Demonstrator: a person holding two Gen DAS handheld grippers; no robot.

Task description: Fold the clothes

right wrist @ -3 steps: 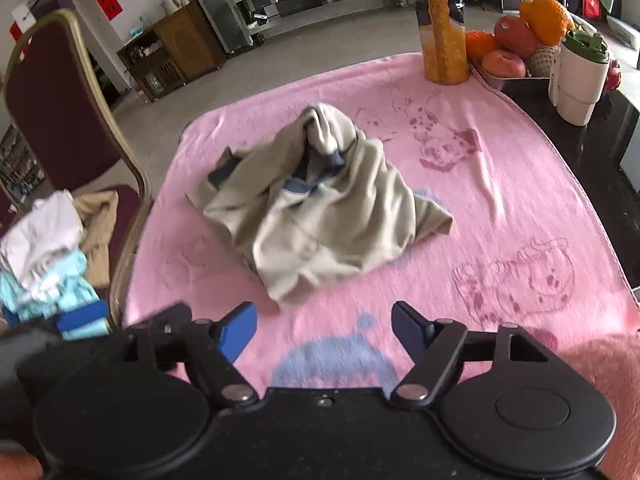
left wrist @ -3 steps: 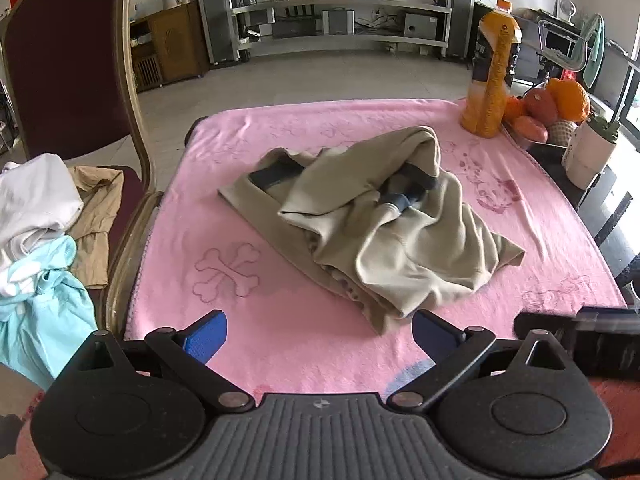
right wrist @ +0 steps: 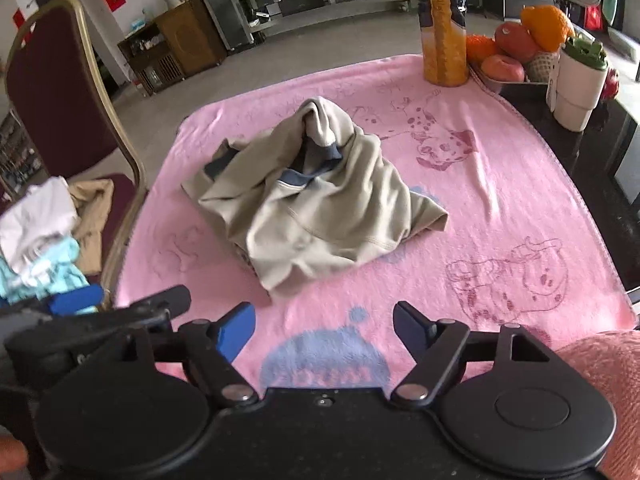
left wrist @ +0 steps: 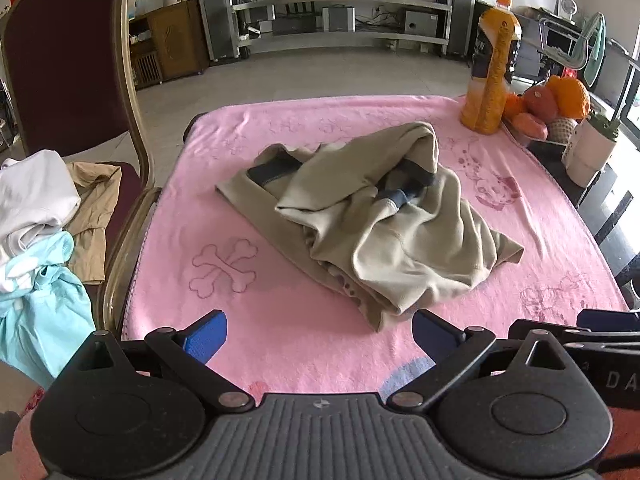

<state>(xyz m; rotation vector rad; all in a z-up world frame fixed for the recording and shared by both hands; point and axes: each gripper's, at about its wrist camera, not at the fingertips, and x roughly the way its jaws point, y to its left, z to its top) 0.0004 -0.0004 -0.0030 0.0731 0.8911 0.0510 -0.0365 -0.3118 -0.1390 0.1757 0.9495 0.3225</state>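
A crumpled beige garment with dark blue trim (left wrist: pixel 372 216) lies in a heap in the middle of the pink blanket (left wrist: pixel 280 320); it also shows in the right wrist view (right wrist: pixel 312 204). My left gripper (left wrist: pixel 320 336) is open and empty, just short of the garment's near edge. My right gripper (right wrist: pixel 324 324) is open and empty, over the blanket in front of the heap. The right gripper shows at the lower right of the left wrist view (left wrist: pixel 592 328), and the left gripper at the lower left of the right wrist view (right wrist: pixel 92 308).
A maroon chair (left wrist: pixel 68 60) at the left holds a pile of white, tan and light blue clothes (left wrist: pixel 36 216). An orange juice bottle (left wrist: pixel 492 68), a tray of fruit (left wrist: pixel 548 104) and a white cup (left wrist: pixel 592 152) stand at the far right.
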